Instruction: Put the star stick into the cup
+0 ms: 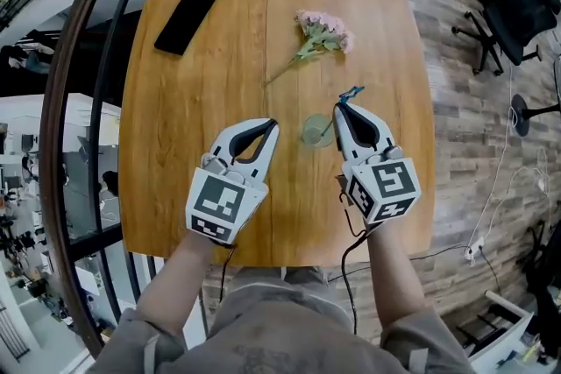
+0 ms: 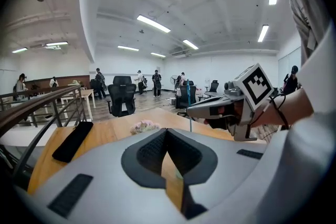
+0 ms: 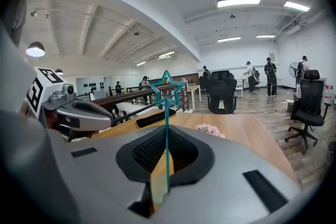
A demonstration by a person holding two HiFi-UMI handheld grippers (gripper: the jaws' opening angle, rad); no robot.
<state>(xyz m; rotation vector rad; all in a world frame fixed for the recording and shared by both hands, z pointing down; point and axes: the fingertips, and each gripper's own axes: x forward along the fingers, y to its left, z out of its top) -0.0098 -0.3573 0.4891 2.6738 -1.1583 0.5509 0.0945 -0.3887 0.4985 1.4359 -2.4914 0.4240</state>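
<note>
Holding the star stick upright just beside the cup
Right gripper is clenched on the stem: long axis near vertical, star at twelve o'clock, tail down by the rim. The cup on the table sits at eight o'clock from its jaws. Left gripper, closed and empty, is slightly farther.

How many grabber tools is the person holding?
2. The left gripper is left of the cup, shut and empty. The right gripper is right of the cup, shut on the star stick. None seem hidden.
</note>
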